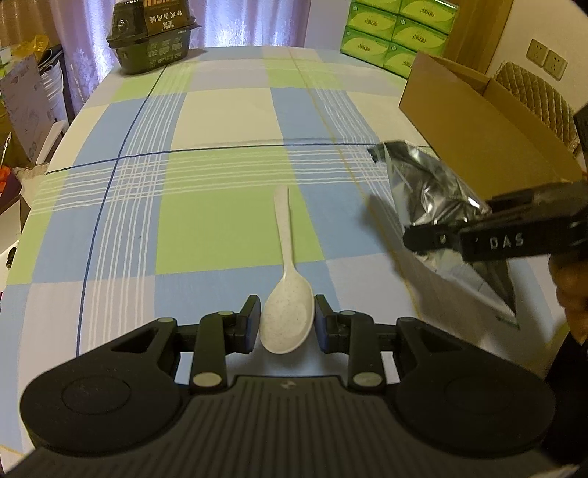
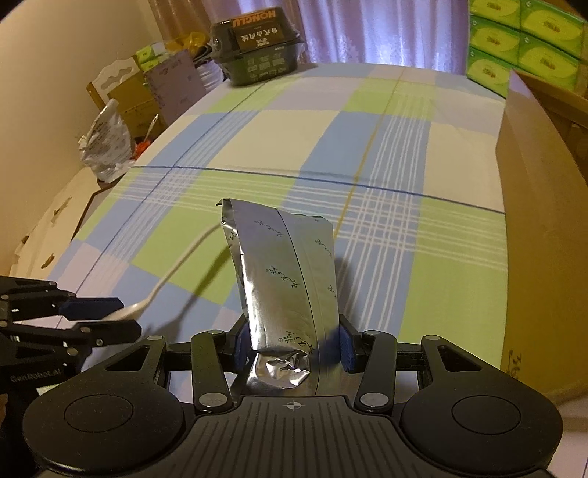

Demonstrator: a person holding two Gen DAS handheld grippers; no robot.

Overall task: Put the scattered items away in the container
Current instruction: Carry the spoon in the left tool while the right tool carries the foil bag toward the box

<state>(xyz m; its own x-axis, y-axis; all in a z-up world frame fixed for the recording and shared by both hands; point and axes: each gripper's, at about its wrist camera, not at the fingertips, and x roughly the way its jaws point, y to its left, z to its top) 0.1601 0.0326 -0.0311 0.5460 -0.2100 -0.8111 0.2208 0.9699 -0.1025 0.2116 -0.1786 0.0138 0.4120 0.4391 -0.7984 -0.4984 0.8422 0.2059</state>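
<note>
The left gripper (image 1: 287,323) pinches the spoon (image 1: 284,290) by its bowl, handle pointing ahead. The right gripper (image 2: 290,345) clamps the foil pouch (image 2: 286,279), with the cardboard box (image 2: 533,239) to its right.

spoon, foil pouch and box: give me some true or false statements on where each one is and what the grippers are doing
1. The left gripper has the bowl of the white spoon between its fingers. True.
2. The right gripper is empty. False: it is shut on the silver foil pouch, held up above the checked tablecloth.
3. The spoon's handle points away from the left gripper. True.
4. The pouch is already inside the cardboard box. False: it is outside, in front of the box wall.
5. The green tissue packs lie in the middle of the table. False: they are stacked at its far edge.
</note>
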